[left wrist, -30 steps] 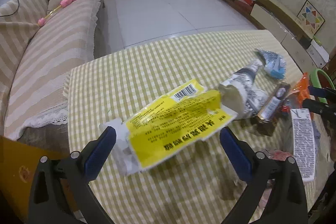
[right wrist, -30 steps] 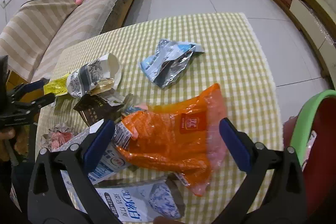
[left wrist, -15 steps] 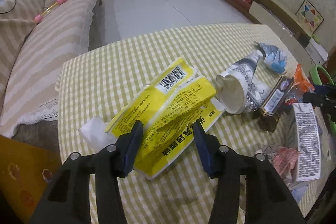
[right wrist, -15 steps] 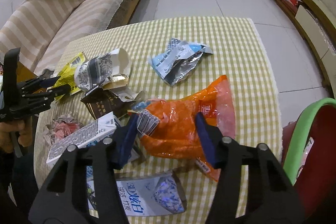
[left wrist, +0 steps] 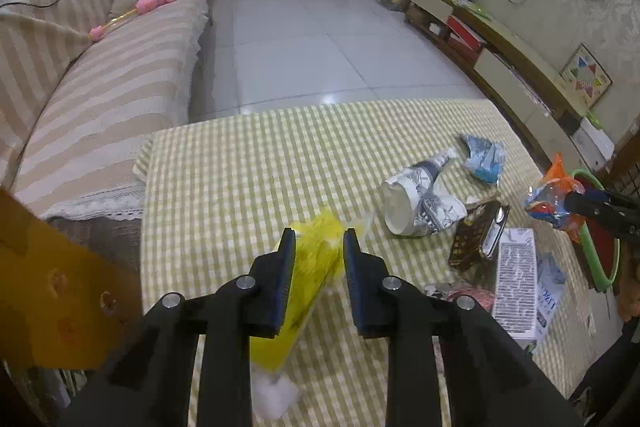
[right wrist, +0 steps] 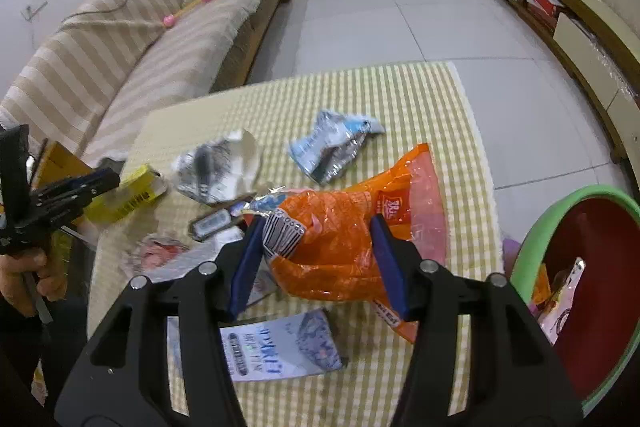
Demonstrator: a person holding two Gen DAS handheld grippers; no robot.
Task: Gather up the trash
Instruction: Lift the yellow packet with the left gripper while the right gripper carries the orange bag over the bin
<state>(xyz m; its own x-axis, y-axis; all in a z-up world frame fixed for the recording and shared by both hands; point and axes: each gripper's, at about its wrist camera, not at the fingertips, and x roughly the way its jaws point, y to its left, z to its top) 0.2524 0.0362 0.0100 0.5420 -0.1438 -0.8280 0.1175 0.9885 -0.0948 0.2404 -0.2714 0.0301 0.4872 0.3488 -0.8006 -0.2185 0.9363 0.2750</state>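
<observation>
Both grippers have closed since a second ago: the left gripper (left wrist: 319, 239) is clenching the yellow wrapper (left wrist: 308, 275), the right gripper (right wrist: 316, 247) the orange bag (right wrist: 340, 247), both lifting off the table (left wrist: 240, 167), bin (right wrist: 592, 291) near right.

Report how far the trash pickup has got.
Done: a few wrappers already lie in the green-rimmed bin. In hand: the left gripper pinches the yellow package; the right gripper clamps the orange bag. Left on the checked tablecloth: paper cup, blue-silver wrapper, white carton, dark packet.
</observation>
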